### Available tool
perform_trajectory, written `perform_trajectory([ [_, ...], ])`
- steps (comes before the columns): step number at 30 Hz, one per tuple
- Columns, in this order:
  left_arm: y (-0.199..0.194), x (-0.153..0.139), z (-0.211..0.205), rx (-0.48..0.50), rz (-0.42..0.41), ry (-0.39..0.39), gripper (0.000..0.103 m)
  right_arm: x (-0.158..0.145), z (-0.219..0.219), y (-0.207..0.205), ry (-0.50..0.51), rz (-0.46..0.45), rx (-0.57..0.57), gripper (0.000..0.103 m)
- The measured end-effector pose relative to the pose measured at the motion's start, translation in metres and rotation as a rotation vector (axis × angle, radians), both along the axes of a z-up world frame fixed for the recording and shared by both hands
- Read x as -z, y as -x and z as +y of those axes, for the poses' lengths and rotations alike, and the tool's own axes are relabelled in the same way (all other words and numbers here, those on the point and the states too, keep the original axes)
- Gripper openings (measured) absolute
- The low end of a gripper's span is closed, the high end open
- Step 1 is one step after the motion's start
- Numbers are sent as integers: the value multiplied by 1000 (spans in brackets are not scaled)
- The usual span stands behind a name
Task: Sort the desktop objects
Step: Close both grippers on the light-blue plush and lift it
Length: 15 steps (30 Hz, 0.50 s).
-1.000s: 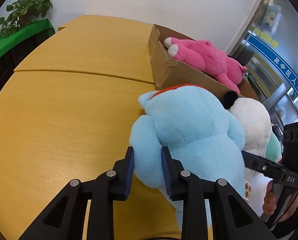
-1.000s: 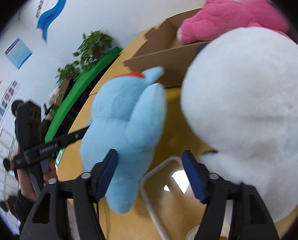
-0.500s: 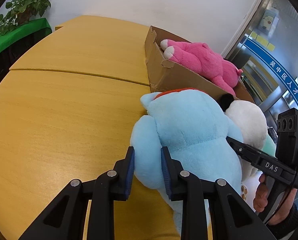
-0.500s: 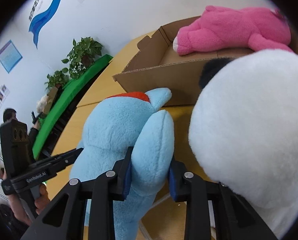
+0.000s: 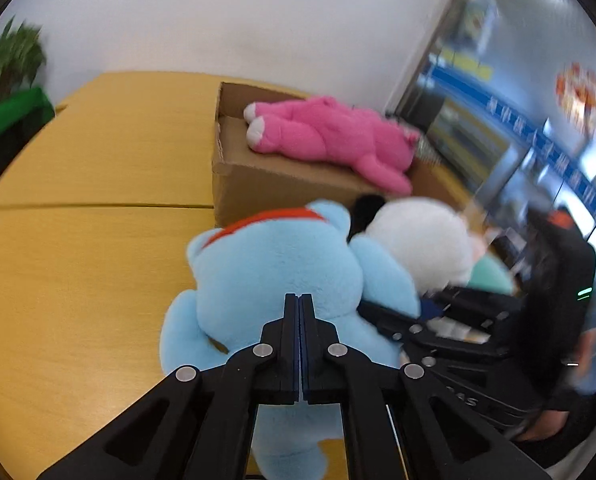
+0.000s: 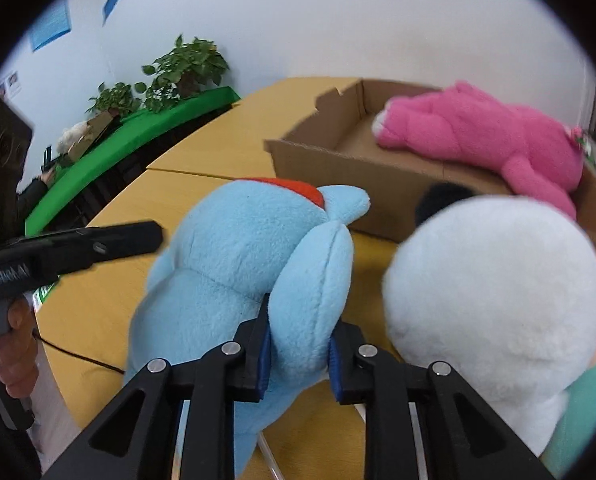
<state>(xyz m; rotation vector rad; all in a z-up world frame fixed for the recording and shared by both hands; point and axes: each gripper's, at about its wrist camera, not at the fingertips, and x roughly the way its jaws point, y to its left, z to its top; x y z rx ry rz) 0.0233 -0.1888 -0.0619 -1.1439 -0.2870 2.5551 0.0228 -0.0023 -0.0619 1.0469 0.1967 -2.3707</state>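
A: While the blue plush [image 6: 238,276] lies on the yellow table [image 5: 78,260], who has hold of it?

B: The right gripper [image 6: 299,344]; its fingers pinch one blue limb between the pads [image 6: 262,354].

A: And the left gripper [image 5: 299,308]?

B: Its jaws are pressed together with nothing between them, tips just in front of the plush's back.

A: What sits around the toy?

B: In the left wrist view, a white plush [image 5: 417,240] touches it at two o'clock. The cardboard box [image 5: 266,184] stands just behind at twelve, a pink plush [image 5: 329,136] lying in it. Potted plants [image 6: 186,64] on a green ledge [image 6: 138,136] sit at ten o'clock in the right wrist view.
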Motion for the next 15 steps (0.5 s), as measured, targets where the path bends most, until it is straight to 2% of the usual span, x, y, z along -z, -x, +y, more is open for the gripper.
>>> perform_trajectory([
  [2,0,2,-13,-46,-6,-39,0,7,-2,2,-34,-3,3,21],
  [4,-1,5,-31,-106,-10,-65,0,15,8,10,-17,-41,21,21],
  [7,4,15,-60,-180,-46,-75,10,24,21,20,12,-91,41,20],
  [9,10,26,-64,-170,-81,-69,26,25,23,20,20,-97,38,20],
  [11,15,33,-60,-156,-101,-30,29,24,21,18,15,-89,35,21],
  [13,19,38,-61,-164,-109,-7,48,24,19,16,9,-84,34,21],
  [15,19,38,-71,-162,-107,-81,75,25,19,16,8,-87,36,21],
])
